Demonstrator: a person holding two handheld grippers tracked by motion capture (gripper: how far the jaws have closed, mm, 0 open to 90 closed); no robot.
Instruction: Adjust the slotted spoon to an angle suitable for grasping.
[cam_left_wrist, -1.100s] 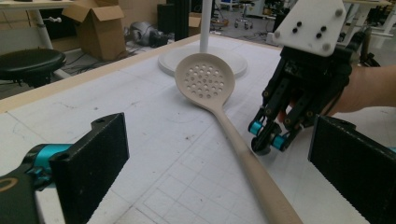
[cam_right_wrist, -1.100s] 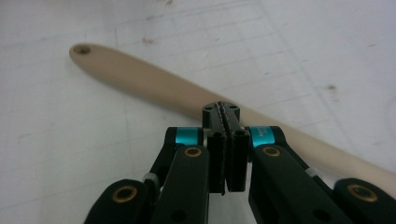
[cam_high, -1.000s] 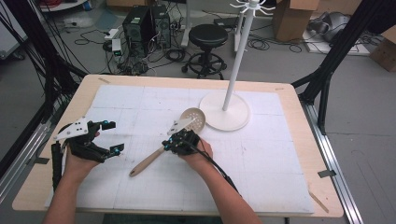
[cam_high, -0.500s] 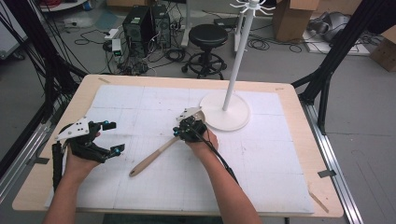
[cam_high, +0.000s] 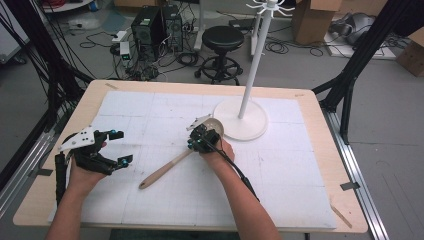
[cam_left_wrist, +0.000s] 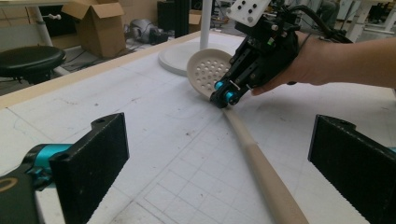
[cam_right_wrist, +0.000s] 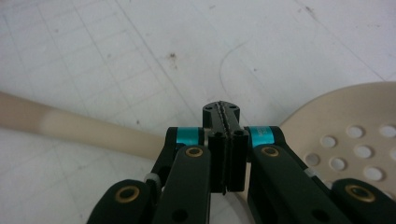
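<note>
A cream slotted spoon (cam_high: 165, 170) with a wooden handle lies slantwise on the white mat, its holed bowl (cam_left_wrist: 208, 72) towards the stand. My right gripper (cam_high: 194, 145) is shut, its jaws pressed tight together with nothing between them. Its tip (cam_left_wrist: 225, 97) sits right at the spoon's neck, where the handle meets the bowl. In the right gripper view the closed jaws (cam_right_wrist: 223, 112) stand over the handle (cam_right_wrist: 84, 128), with the bowl (cam_right_wrist: 345, 121) to their right. My left gripper (cam_high: 121, 147) is open and holds nothing at the mat's left side, facing the spoon's handle (cam_left_wrist: 261, 163).
A white coat stand's round base (cam_high: 240, 117) rests just beyond the spoon's bowl, its pole (cam_high: 255, 60) rising upright. The gridded white mat (cam_high: 300, 165) covers most of the wooden table (cam_high: 320, 105). A black stool (cam_high: 224, 37) and cables are on the floor behind.
My right gripper has slid along the spoon from mid-handle up to its neck by the bowl. The spoon has stayed about where it was. The left gripper has not moved.
</note>
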